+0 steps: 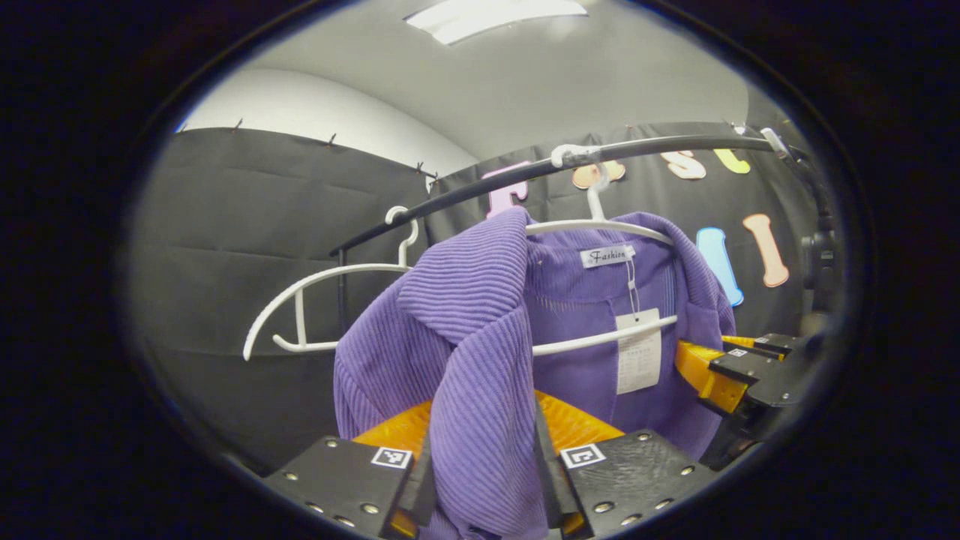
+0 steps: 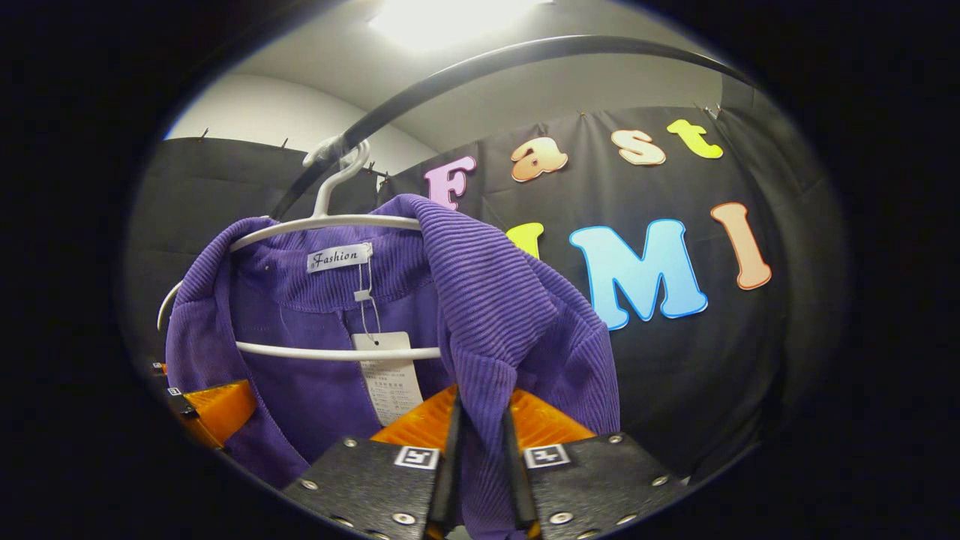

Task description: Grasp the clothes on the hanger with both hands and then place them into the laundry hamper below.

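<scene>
- A black cloth wall (image 1: 247, 225) fills the background of both views, with a pale ceiling and a bright ceiling light (image 1: 495, 15) at the top of the frame.
- A dark clothes rail (image 1: 675, 144) curves across the upper part of the left gripper view and arcs over the top of the right gripper view.
- A purple ribbed garment (image 1: 465, 352) hangs in the centre of the left gripper view and in the centre-left of the right gripper view. It is open at the front, so its inner neck and a small sewn label show.
- A white hanger (image 1: 600, 225) carries the garment; its hook sits on the rail and its lower bar crosses the open front.
- A second white hanger (image 1: 300, 300), bare, hangs on the rail at centre-left of the left gripper view.
- A white paper tag (image 1: 639, 352) dangles on a string from the neck, just in front of the lower bar.
- The left gripper (image 1: 480, 457), at the bottom centre of the left gripper view, has both fingers pressed against a front fold of the garment.
- The right gripper (image 2: 480, 450), at the bottom centre of the right gripper view, is closed narrowly on the garment's other front edge, with cloth running between its fingers.
- The right gripper also appears at the right edge of the left gripper view, against the garment's side.
- No hamper or other container can be made out.
</scene>
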### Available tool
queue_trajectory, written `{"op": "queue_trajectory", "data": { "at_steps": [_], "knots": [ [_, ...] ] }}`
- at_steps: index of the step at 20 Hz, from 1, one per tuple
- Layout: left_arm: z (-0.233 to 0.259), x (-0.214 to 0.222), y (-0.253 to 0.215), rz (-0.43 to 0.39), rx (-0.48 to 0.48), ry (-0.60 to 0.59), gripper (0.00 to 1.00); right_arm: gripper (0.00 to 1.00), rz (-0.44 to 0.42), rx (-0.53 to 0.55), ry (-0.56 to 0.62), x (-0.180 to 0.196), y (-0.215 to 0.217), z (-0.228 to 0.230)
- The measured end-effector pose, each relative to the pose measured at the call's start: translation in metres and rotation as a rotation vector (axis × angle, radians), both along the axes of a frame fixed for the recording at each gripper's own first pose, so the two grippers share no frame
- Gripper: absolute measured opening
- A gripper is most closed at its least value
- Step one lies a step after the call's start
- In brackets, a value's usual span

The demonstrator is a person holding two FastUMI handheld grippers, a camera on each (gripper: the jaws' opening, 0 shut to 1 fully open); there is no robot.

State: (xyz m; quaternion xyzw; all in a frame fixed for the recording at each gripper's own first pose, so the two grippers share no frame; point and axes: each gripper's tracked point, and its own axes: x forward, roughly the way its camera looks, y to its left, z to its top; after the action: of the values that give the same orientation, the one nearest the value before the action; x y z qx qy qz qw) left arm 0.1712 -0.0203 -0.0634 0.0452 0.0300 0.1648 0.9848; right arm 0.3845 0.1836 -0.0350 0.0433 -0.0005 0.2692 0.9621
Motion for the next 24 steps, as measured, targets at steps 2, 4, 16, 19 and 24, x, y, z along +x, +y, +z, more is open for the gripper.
{"op": "queue_trajectory", "data": {
  "at_steps": [2,4,16,19,24],
  "knots": [
    [-0.003,-0.002,0.005,-0.016,-0.008,0.007,0.27,0.03,0.02,0.016,-0.046,-0.011,0.002,0.01],
    [0.0,-0.006,0.004,-0.031,-0.01,0.007,0.03,0.02,-0.003,0.03,-0.112,-0.016,-0.004,0.026],
    [0.109,-0.029,-0.005,-0.158,0.099,-0.123,0.09,0.01,-0.101,0.063,-0.374,0.003,-0.036,0.12],
    [0.113,-0.024,0.012,-0.138,0.098,-0.125,0.12,0.01,-0.128,0.064,-0.419,0.015,-0.043,0.135],
    [0.116,-0.035,0.048,-0.109,0.066,-0.111,0.12,0.01,-0.169,0.045,-0.473,0.023,-0.064,0.151]
  ]
}}
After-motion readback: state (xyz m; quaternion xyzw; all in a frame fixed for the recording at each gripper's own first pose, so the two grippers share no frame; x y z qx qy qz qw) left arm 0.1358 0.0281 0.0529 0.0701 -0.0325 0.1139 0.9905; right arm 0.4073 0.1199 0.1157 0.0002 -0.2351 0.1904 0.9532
